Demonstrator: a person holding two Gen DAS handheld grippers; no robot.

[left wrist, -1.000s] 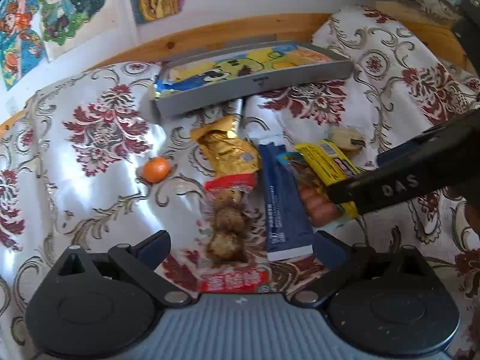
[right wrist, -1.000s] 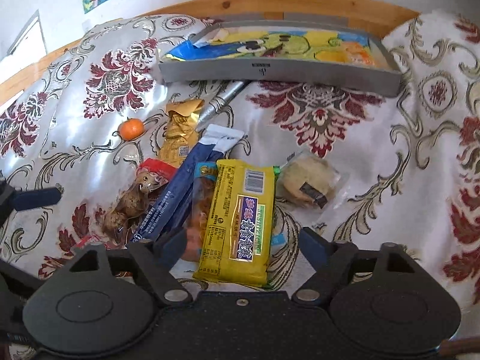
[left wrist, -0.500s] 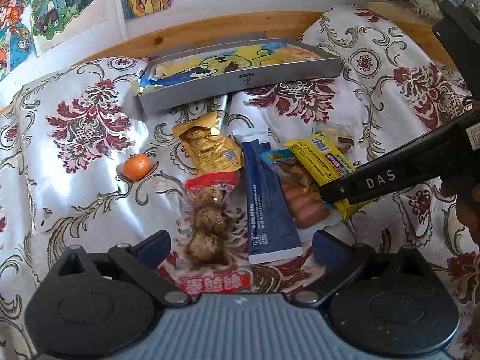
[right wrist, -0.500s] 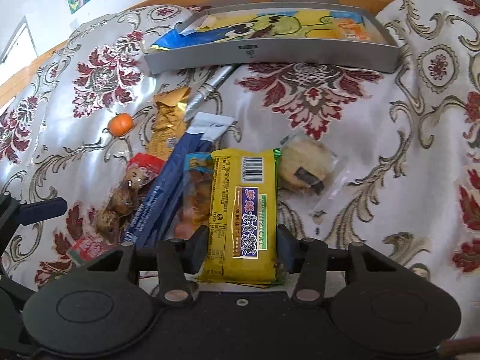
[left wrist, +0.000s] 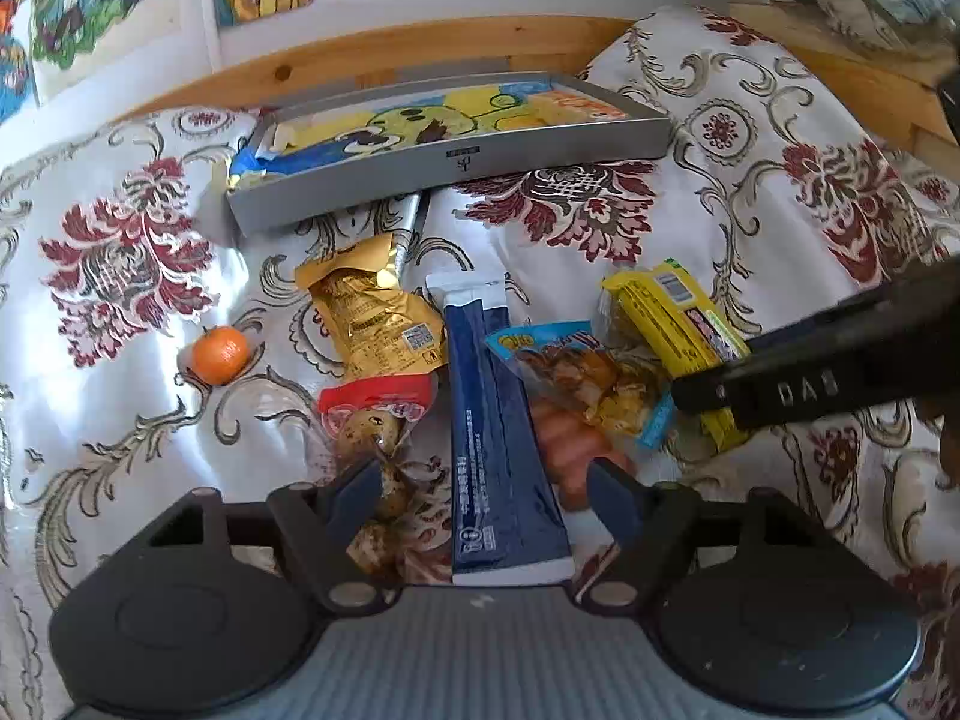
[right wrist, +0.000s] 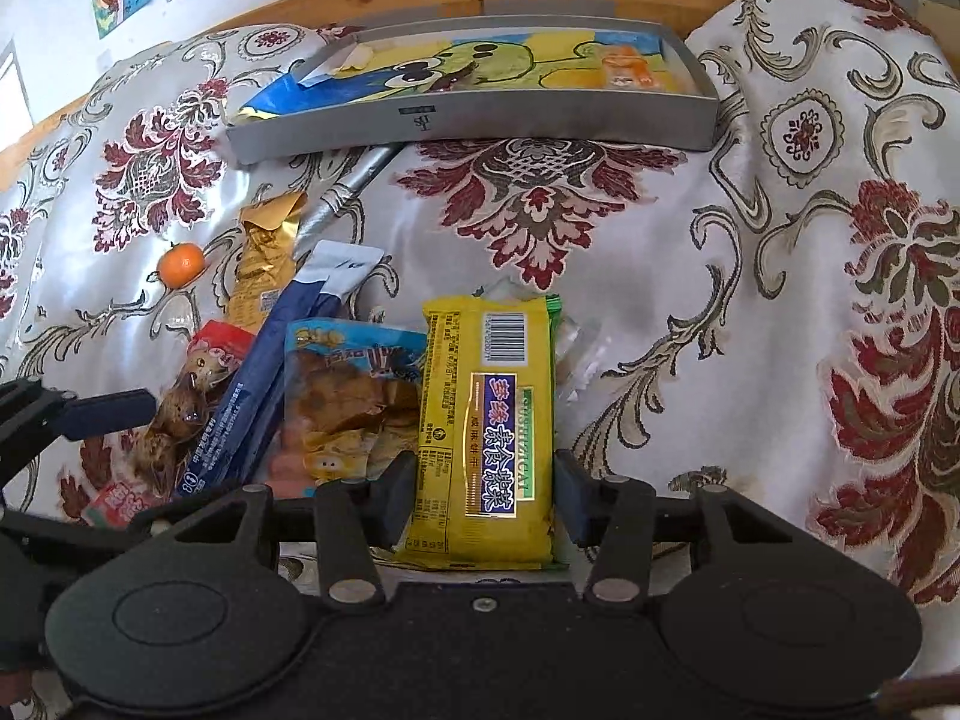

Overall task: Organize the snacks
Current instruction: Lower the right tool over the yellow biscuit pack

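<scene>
Several snack packets lie on a flowered cloth in front of a grey tray [left wrist: 456, 162]. My right gripper [right wrist: 483, 498] is shut on the near end of the yellow packet [right wrist: 486, 408], with both pads pressed to its sides. One of its fingers [left wrist: 780, 387] crosses the left wrist view. My left gripper [left wrist: 486, 495] is open, its fingers straddling the long dark blue packet [left wrist: 492, 420] with gaps on both sides. A red packet of brown eggs [left wrist: 372, 420] touches the left finger. A cyan sausage packet [left wrist: 576, 372] lies between the blue and yellow packets.
A gold packet [left wrist: 372, 318] and a silver tube [left wrist: 411, 222] lie between the snacks and the tray. A small mandarin [left wrist: 219, 354] sits alone to the left. A clear wrapper [right wrist: 576, 348] shows beside the yellow packet. A wooden rail and a wall with pictures stand behind the tray.
My right gripper went from open to shut on the yellow packet. The left gripper's fingers have narrowed around the blue packet and moved forward over it.
</scene>
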